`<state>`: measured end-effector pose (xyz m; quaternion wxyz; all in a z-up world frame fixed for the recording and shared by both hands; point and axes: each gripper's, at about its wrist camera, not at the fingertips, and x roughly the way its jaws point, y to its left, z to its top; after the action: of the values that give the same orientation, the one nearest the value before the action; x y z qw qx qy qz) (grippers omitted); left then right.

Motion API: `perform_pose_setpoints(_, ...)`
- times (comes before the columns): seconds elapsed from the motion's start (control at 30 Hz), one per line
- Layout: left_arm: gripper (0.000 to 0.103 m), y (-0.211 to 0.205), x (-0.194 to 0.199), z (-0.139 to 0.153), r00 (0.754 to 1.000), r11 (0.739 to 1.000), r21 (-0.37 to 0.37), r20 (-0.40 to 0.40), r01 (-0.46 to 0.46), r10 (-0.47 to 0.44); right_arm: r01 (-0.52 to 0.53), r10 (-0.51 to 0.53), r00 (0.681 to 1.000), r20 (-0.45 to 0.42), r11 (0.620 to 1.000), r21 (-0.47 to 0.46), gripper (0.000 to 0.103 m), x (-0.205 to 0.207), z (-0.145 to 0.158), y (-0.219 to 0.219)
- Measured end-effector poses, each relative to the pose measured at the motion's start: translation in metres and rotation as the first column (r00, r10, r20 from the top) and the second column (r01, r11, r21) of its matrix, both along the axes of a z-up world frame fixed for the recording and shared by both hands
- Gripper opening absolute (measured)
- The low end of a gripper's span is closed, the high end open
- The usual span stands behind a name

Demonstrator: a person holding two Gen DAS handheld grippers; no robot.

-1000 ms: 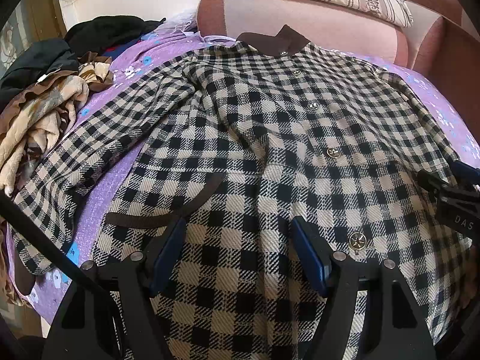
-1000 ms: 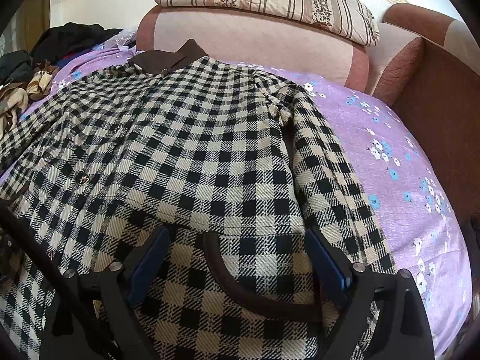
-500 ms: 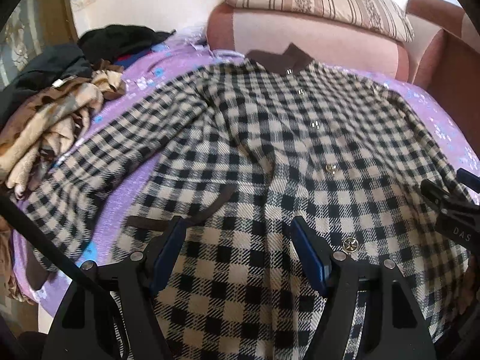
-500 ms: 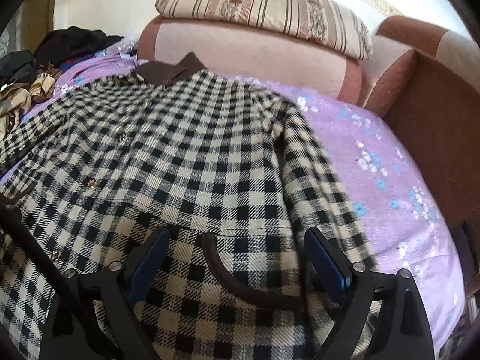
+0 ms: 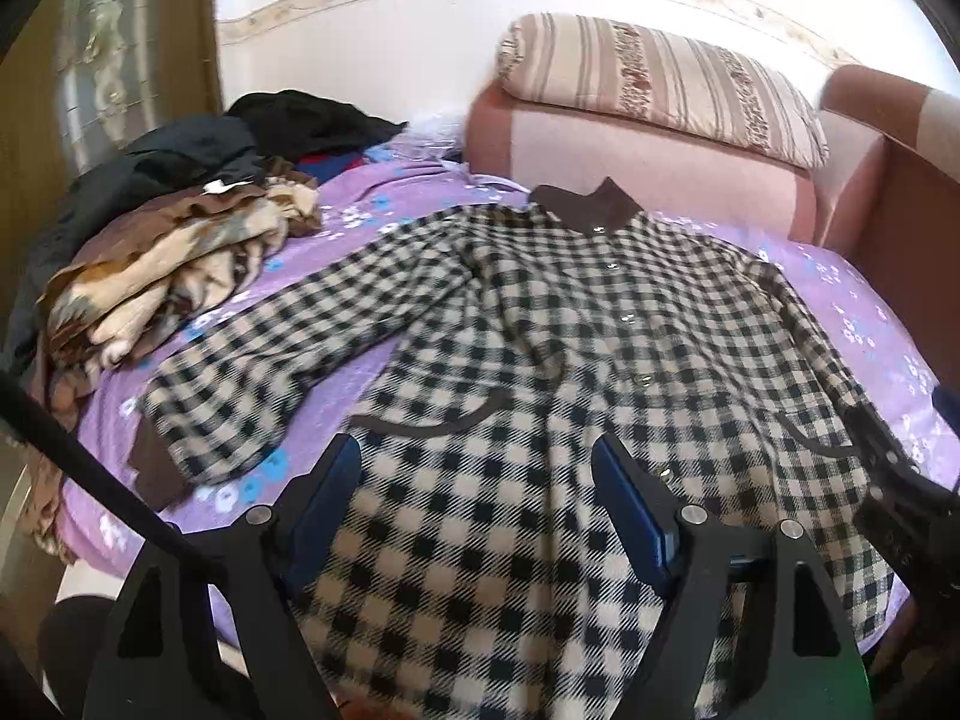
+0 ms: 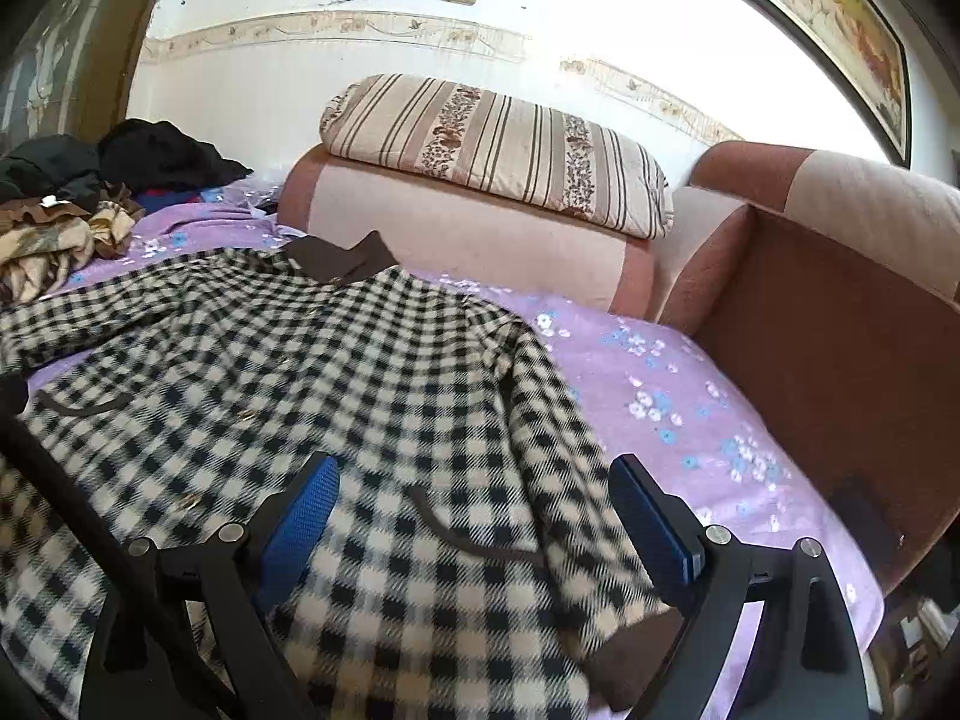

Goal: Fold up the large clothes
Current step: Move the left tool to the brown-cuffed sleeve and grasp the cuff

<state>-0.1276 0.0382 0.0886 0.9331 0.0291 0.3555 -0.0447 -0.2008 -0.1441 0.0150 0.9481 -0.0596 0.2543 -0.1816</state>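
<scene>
Seen from the left wrist, a checked coat (image 5: 576, 372) lies spread face up on a bed (image 5: 384, 204) covered in a purple flowered sheet, its brown collar (image 5: 585, 210) at the far end toward a pink sofa back (image 5: 636, 168) and its left sleeve (image 5: 282, 366) angled out toward the near left. The left gripper (image 5: 480, 510) hangs over the near hem, its fingers (image 5: 324, 492) having just been opening; they stand wide apart and hold nothing, with cloth only below them. A heap of other clothes (image 5: 180, 252) crowds the far left of the bed, close beside the spread sleeve, and the other tool shows at the right edge over the coat. From the right wrist, the right gripper (image 6: 474, 510) hovers over the coat's near right side by a brown-trimmed pocket (image 6: 480, 540), its fingers (image 6: 300, 516) likewise wide apart and empty; the right sleeve (image 6: 540, 420) lies along the body, its brown cuff (image 6: 636, 654) at the near edge of the bed. A striped pillow (image 6: 498, 150) sits on the sofa back and an armrest (image 6: 840, 312) walls the right. The thick cloth may slip or bunch if only one layer is pinched, and a sleeve folded inward could drag the heap along; the armrest leaves little room on the right.
</scene>
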Motion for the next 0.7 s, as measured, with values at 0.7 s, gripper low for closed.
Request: perform_pose_setpoints(0.7, 0.078, 0.115, -0.008, 0.015, 0.972, 0.973, -0.021, -0.053, -0.231, 0.230, -0.147, 0.158, 0.986, -0.056, 0.977, 0.155, 0.094, -0.020, 0.015, 0.040)
